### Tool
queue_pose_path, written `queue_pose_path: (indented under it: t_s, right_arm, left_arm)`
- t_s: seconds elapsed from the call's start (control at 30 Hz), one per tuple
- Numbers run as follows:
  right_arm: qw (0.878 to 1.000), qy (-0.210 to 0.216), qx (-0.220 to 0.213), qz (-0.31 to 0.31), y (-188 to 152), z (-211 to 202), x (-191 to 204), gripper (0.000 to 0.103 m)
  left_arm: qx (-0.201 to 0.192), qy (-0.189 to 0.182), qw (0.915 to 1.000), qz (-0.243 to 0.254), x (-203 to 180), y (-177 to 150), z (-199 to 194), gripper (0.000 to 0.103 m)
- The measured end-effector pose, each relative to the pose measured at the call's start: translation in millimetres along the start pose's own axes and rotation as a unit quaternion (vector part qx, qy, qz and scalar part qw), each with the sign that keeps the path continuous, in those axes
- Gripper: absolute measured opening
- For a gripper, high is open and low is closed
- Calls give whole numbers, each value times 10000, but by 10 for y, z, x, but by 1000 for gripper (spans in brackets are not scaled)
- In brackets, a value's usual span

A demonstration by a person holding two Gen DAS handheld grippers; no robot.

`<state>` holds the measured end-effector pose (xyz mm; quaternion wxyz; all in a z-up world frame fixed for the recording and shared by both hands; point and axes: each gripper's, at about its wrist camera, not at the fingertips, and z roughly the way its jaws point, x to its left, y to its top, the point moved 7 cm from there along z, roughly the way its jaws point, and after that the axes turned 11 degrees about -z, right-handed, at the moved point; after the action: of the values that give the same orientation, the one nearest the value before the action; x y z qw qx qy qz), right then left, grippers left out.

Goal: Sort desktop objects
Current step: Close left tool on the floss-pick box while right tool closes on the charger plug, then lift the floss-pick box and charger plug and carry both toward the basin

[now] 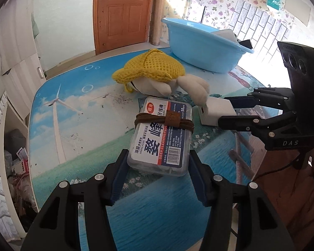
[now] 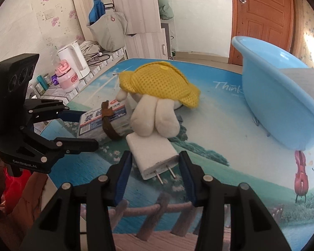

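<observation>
The left gripper (image 1: 157, 156) clamps the near end of the dental floss box (image 1: 162, 135), its blue pads against both sides. A brown hair tie (image 1: 165, 122) wraps the box. The right gripper (image 2: 155, 161) clamps the white charger plug (image 2: 155, 153), prongs toward the camera. Both items lie on the worktop (image 2: 230, 129), beside the plush toy (image 2: 157, 98). The blue basin (image 2: 278, 96) stands behind.

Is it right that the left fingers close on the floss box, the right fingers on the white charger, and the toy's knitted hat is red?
Not quite: the hat on the plush toy is yellow, as the right wrist view shows. The left gripper does close on the floss box, and the right gripper on the white charger.
</observation>
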<state>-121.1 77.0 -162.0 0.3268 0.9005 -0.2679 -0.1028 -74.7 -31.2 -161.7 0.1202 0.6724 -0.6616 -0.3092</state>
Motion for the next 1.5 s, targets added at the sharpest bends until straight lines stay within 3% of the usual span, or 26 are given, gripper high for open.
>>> queue_pose_path:
  t_s: [0.27, 0.43, 0.9, 1.5]
  right_arm:
    - [9981, -495, -9, 369, -252, -218, -330, 45]
    - [9965, -581, -87, 587, -326, -318, -488, 45]
    - [9906, -1100, -164, 797, -531, -583, -725, 45]
    - [9900, -1116, -181, 849, -572, -629, -723, 42]
  left_arm:
    - [45, -120, 9999, -61, -138, -94, -49, 55]
    - [108, -120, 9999, 23, -240, -137, -69, 55]
    - [135, 64, 9999, 62, -400, -147, -46, 55]
    - [70, 266, 9994, 196, -500, -81, 62, 57]
